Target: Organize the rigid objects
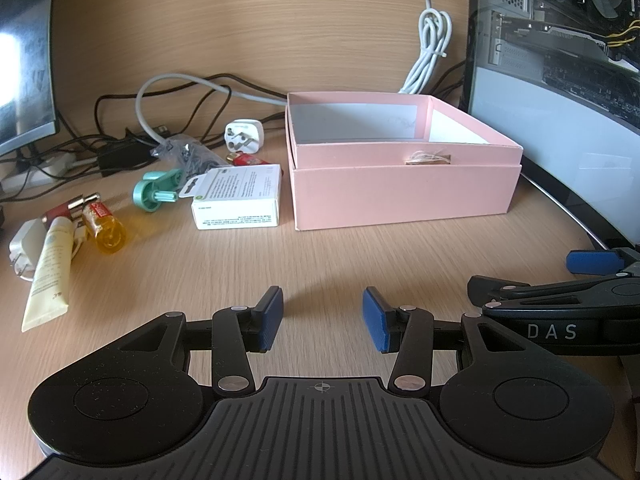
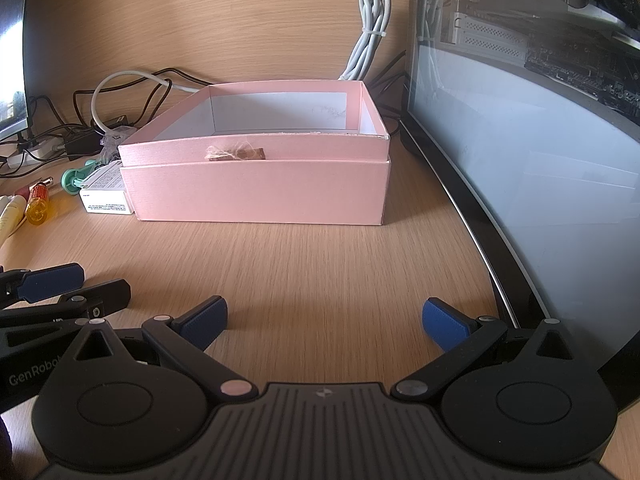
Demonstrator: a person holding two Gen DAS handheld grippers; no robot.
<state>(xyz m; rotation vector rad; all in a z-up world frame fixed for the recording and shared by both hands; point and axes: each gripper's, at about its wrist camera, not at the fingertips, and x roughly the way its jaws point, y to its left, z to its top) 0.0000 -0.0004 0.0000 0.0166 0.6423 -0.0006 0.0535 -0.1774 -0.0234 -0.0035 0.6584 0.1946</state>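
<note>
An open pink box (image 1: 404,188) (image 2: 256,192) stands on the wooden desk, nested in its lid, and looks empty inside. Left of it lie a white carton (image 1: 236,198) (image 2: 106,200), a green plastic part (image 1: 156,192), a white plug adapter (image 1: 243,136), a small yellow bottle (image 1: 106,228) (image 2: 37,206), a cream tube (image 1: 50,268) and a white charger (image 1: 22,250). My left gripper (image 1: 323,318) hovers open over bare desk, well short of the box. My right gripper (image 2: 325,322) is also open and holds nothing, in front of the box.
A glass-sided computer case (image 2: 540,140) walls off the right. A monitor (image 1: 24,52) stands at the far left. Cables (image 1: 180,96), a clear bag of dark parts (image 1: 188,154) and a bundled white cord (image 1: 430,52) crowd the back of the desk.
</note>
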